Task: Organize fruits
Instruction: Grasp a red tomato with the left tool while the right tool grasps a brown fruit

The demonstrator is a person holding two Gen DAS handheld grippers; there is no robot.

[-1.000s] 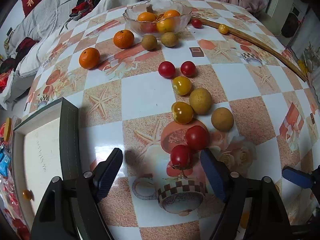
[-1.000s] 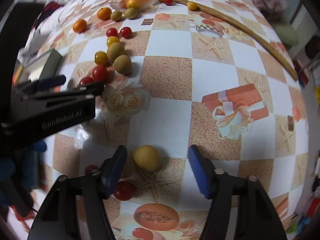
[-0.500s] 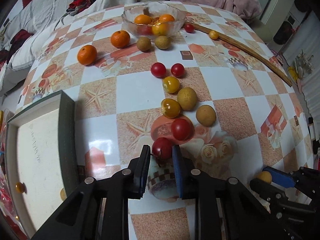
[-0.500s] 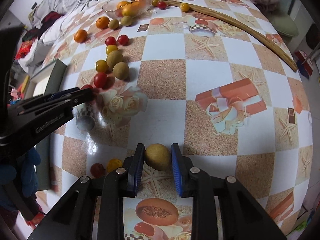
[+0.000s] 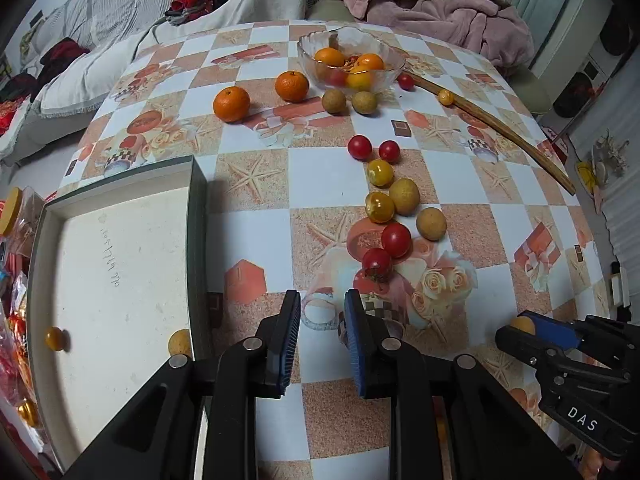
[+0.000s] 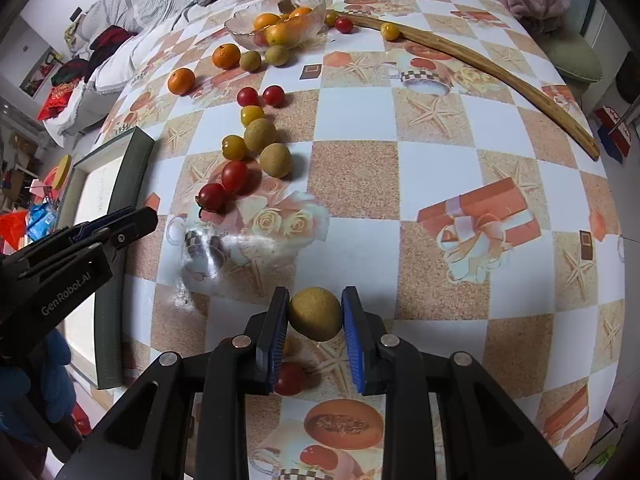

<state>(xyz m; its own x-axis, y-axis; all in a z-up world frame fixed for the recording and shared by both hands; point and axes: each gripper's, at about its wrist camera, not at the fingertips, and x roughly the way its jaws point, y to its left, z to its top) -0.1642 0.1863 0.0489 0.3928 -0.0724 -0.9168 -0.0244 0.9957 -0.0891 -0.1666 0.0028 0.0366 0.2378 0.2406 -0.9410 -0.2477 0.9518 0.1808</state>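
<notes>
My right gripper [image 6: 315, 312] is shut on a tan round fruit [image 6: 315, 313] and holds it above the patterned table; it also shows in the left wrist view [image 5: 524, 325]. My left gripper [image 5: 322, 312] has its jaws narrowly apart and holds nothing; a red cherry tomato [image 5: 377, 263] lies on the table just beyond it. More red and yellow tomatoes and tan fruits [image 5: 404, 196] lie in a line up the table. Two oranges [image 5: 231, 103] lie near a glass bowl [image 5: 384, 49] of fruit at the far edge.
A white tray with a dark rim [image 5: 198, 208] stands at the left, with a yellow fruit [image 5: 55, 338] in it. A long curved wooden stick [image 5: 500, 128] lies at the far right. A red tomato [image 6: 290, 378] lies under my right gripper.
My left gripper had closed around the red tomato, then pulled back without it; the tomato stays on the table. My right gripper closed on the tan fruit and lifted it.
</notes>
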